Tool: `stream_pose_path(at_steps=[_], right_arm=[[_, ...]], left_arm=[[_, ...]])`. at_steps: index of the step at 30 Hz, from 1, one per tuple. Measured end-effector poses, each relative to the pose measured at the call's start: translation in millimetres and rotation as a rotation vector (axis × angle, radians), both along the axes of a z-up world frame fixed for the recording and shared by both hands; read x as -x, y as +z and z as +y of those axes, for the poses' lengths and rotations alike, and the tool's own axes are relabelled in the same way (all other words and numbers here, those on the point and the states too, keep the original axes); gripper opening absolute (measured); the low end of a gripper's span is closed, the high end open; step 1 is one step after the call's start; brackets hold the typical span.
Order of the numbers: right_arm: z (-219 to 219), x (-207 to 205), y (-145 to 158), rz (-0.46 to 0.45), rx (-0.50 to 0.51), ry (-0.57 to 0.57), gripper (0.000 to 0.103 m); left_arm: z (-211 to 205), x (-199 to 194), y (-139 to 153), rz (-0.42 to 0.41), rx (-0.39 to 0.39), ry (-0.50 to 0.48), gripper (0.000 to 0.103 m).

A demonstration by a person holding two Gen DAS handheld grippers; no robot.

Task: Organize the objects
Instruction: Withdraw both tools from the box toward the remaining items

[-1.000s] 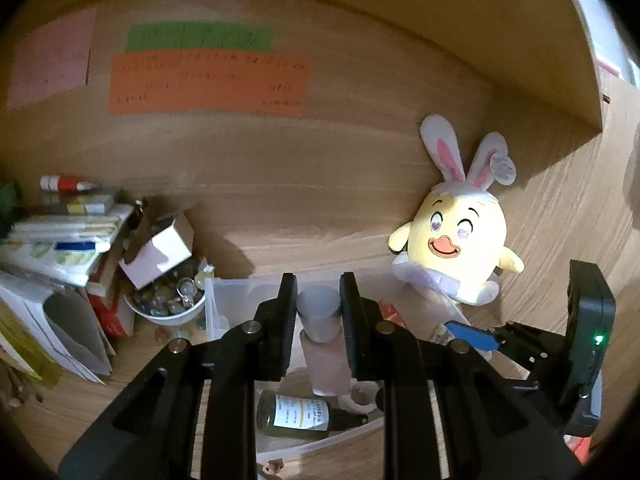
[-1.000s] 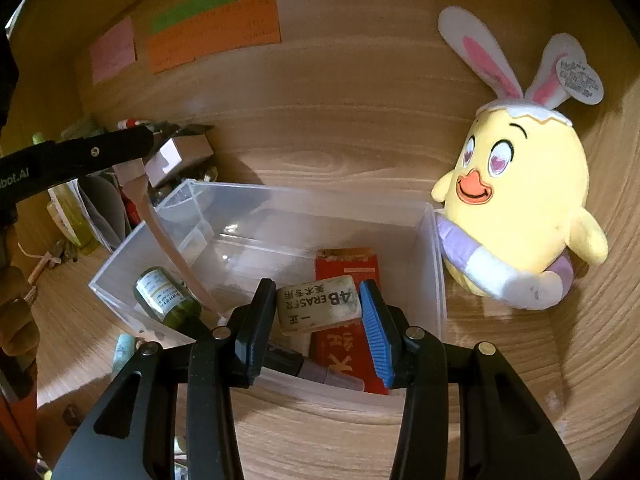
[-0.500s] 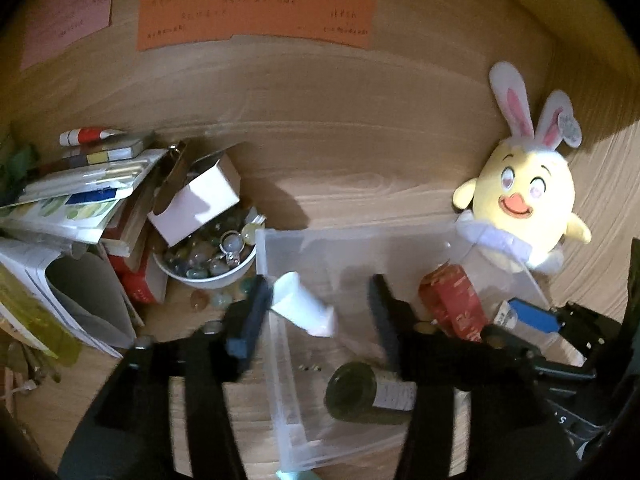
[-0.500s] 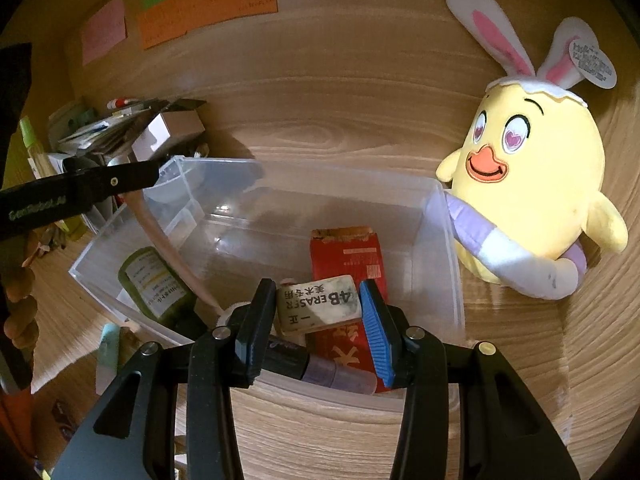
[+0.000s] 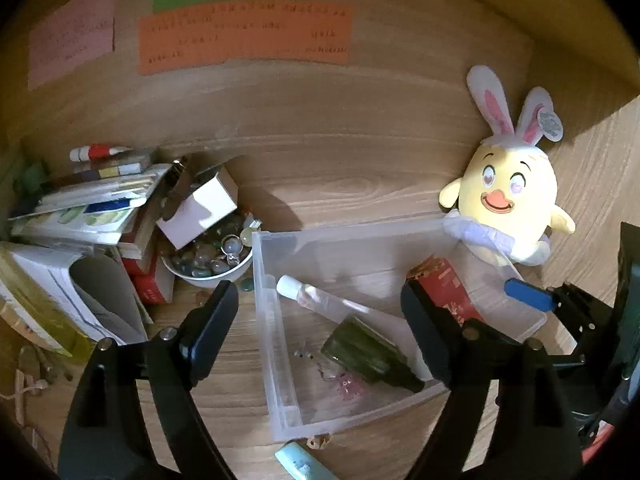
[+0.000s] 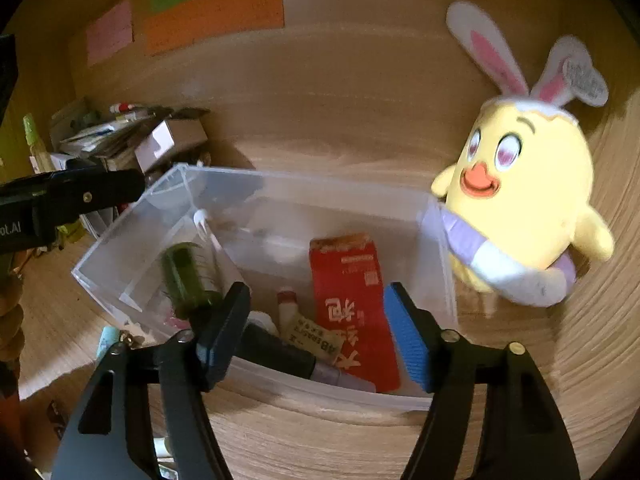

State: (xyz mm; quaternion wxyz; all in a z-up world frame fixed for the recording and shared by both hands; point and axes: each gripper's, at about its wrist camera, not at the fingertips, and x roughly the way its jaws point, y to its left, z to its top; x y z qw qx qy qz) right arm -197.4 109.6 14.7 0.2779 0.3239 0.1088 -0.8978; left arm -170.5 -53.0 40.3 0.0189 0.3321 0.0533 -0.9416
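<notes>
Both grippers are hanging over the clear plastic bin (image 5: 276,344) with their fingers spread wide and nothing between them. The left gripper (image 5: 320,320) is poised above the bin's left half, one finger outside the wall and one over the interior, touching nothing. The right gripper (image 6: 316,336) is hovering over the bin's near wall, its blue-padded finger (image 6: 408,340) standing over the bin's right end; whether the pads are brushing the rim cannot be told. Inside the bin, a white-capped clear bottle (image 5: 316,300) is lying on its side against the left wall, a dark green bottle (image 5: 368,354) is lying beside it toward the middle, and a red packet (image 6: 352,300) printed with white Chinese characters is lying flat at the right. An eraser (image 6: 316,338) is resting next to the packet, its sleeve reading "4B ERASER" only faintly through motion blur, with a dark marker (image 6: 288,356) lying along the near wall. A yellow bunny-eared plush (image 6: 520,208) is leaning against the bin's right end; the writing on its ear tag is unreadable. Orange, green and pink notes (image 5: 244,36) on the wooden panel behind the bin are carrying text too small to read.
</notes>
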Motion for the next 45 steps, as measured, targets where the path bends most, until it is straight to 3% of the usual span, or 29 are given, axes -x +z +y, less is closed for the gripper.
stream_pose_path(at_steps=[10, 14, 25, 33, 40, 45], right_arm=[[2, -11, 11, 0.015, 0.015, 0.021, 0.073], [8, -22, 21, 0.031, 0.048, 0.024, 0.082], [23, -60, 26, 0.043, 0.052, 0.057, 0.082], [23, -78, 14, 0.021, 0.021, 0.083, 0.082], [26, -91, -4, -0.008, -0.022, 0.105, 0.082], [32, -98, -18, -0.068, -0.027, 0.112, 0.082]], left_arm=[[11, -30, 11, 0.037, 0.046, -0.029, 0.084], [14, -44, 17, 0.07, 0.077, -0.031, 0.084], [10, -74, 17, 0.081, 0.078, -0.045, 0.088], [7, -88, 3, 0.045, 0.064, -0.053, 0.088], [-3, -84, -33, -0.059, 0.044, -0.025, 0.088], [-7, -86, -54, -0.108, 0.042, -0.02, 0.079]])
